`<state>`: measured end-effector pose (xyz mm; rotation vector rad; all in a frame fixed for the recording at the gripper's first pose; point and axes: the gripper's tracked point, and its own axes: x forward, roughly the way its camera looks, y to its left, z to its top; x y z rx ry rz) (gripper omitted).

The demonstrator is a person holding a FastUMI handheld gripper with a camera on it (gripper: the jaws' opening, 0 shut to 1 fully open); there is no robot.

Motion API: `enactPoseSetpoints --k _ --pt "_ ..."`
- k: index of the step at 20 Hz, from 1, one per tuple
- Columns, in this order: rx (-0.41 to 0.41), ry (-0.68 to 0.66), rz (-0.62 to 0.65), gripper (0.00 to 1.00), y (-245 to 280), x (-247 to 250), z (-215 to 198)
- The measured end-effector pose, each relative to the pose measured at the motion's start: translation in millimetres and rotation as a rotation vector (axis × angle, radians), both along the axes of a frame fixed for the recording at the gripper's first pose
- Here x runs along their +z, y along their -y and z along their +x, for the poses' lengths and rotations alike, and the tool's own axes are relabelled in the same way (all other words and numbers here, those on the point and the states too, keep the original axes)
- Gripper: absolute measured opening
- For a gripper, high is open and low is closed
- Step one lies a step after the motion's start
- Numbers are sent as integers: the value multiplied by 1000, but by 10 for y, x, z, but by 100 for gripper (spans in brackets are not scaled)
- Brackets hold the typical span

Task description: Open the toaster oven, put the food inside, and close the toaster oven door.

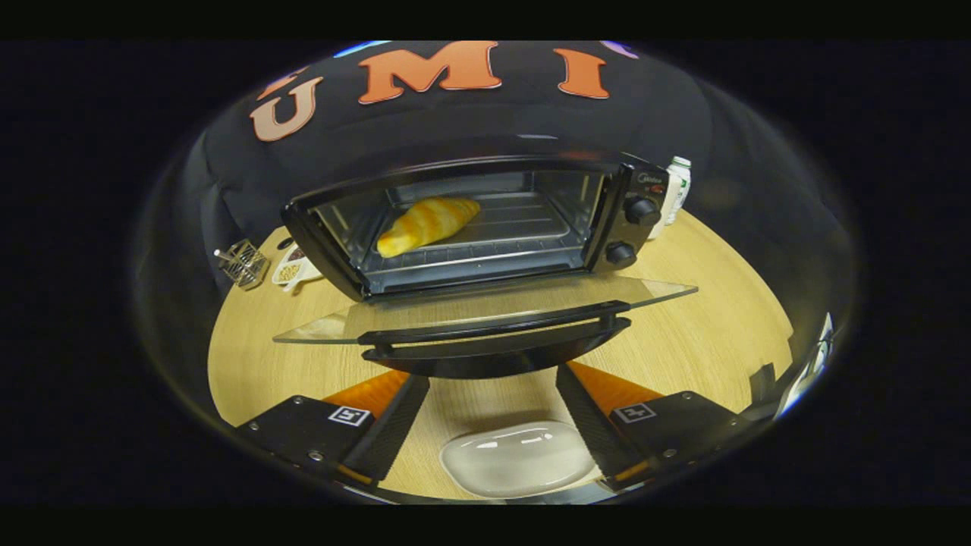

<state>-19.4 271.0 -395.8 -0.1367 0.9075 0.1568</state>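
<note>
White dish (518, 458) between open, empty tongs (493, 425), oven (485, 220) door (485, 303) down, croissant (427, 224) inside, bottle (677, 189) half hidden behind oven.

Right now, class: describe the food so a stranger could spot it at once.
Find the toaster oven on the wooden table, its glass door folded down flat beyond the open tongs. On the rack inside lies the croissant, the one golden, striped, curved thing among grey metal.
</note>
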Motion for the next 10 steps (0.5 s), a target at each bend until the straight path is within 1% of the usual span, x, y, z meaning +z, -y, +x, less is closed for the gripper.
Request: enactPoseSetpoints --k 6,10 --pt "34 28 -24 100 -118 114 224" --pt "35 37 2 100 -198 168 389"
